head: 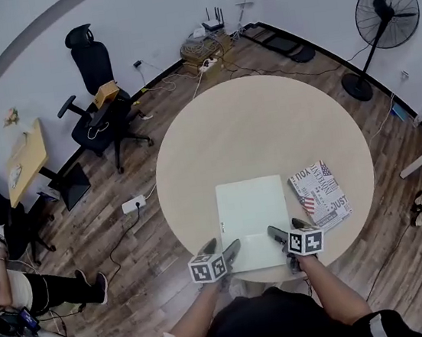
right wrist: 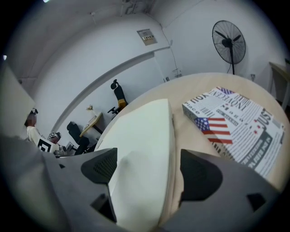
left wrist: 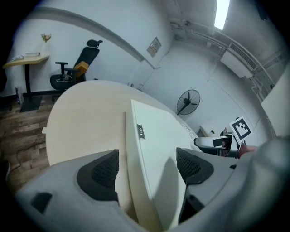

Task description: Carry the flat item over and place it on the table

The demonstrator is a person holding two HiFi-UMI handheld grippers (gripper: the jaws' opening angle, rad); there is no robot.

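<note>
A flat white board lies on the round beige table, with its near edge at the table's front rim. My left gripper stands open at the board's near-left corner. In the left gripper view the board's edge runs between the two pads with a gap on each side of my left gripper. My right gripper is open at the near-right corner. There the board also passes between the jaws of my right gripper without touching the pads.
A box printed like a newspaper lies on the table just right of the board. On the floor around are an office chair, a standing fan, a small desk, a power strip and a seated person's legs.
</note>
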